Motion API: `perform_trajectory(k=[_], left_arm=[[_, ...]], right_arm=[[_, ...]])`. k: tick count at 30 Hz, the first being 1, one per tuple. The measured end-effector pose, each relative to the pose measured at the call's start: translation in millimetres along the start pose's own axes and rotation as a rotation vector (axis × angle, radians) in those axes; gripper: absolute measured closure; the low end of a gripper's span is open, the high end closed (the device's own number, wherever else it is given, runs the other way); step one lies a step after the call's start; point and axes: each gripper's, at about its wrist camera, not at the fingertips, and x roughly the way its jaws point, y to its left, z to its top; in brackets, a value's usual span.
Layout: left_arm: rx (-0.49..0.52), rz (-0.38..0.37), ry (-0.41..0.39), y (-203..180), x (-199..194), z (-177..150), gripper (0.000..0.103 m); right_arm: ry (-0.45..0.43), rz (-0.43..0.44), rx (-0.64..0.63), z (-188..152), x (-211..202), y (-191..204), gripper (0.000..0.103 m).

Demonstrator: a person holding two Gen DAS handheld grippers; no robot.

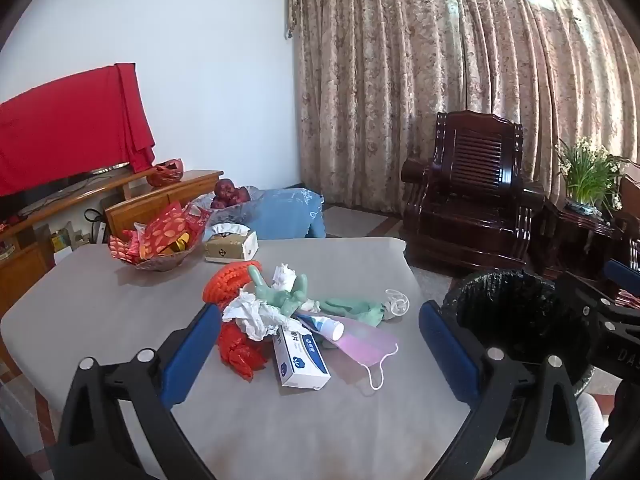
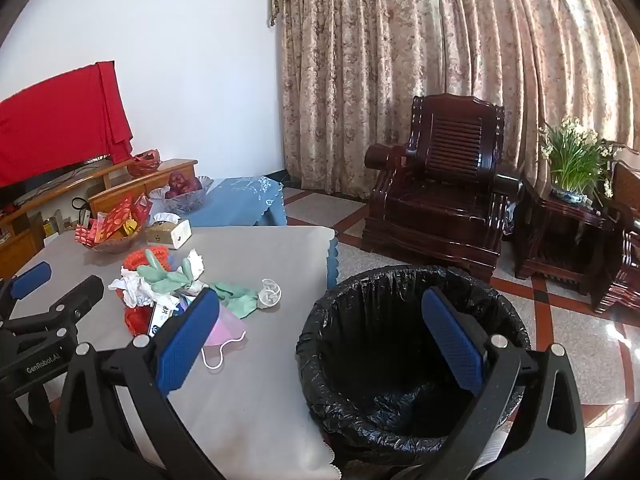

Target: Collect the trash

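A pile of trash lies on the grey table (image 1: 120, 312): crumpled white tissue (image 1: 252, 316), a green rubber glove (image 1: 288, 296), a red plastic bag (image 1: 240, 352), an orange net (image 1: 228, 280), a white and blue box (image 1: 300, 356), a small tube (image 1: 324, 326), a pink face mask (image 1: 364, 340) and a clear plastic piece (image 1: 396, 302). My left gripper (image 1: 320, 356) is open and empty above the table, just short of the pile. My right gripper (image 2: 320, 344) is open and empty, between the table edge and the bin (image 2: 412, 360) lined with a black bag.
A glass bowl of red packets (image 1: 160, 240) and a tissue box (image 1: 232, 246) stand at the table's far left. Behind is a blue-clothed table with a fruit bowl (image 1: 232, 200). A dark wooden armchair (image 2: 440, 188) and a plant stand (image 2: 572, 208) are on the right.
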Motion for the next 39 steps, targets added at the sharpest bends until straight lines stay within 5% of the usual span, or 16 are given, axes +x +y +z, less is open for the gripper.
perform_trajectory(k=[39], left_arm=[[-0.004, 0.001, -0.019, 2, -7, 8, 0.006]], right_arm=[[-0.003, 0.003, 0.0, 6, -3, 0, 0.005]])
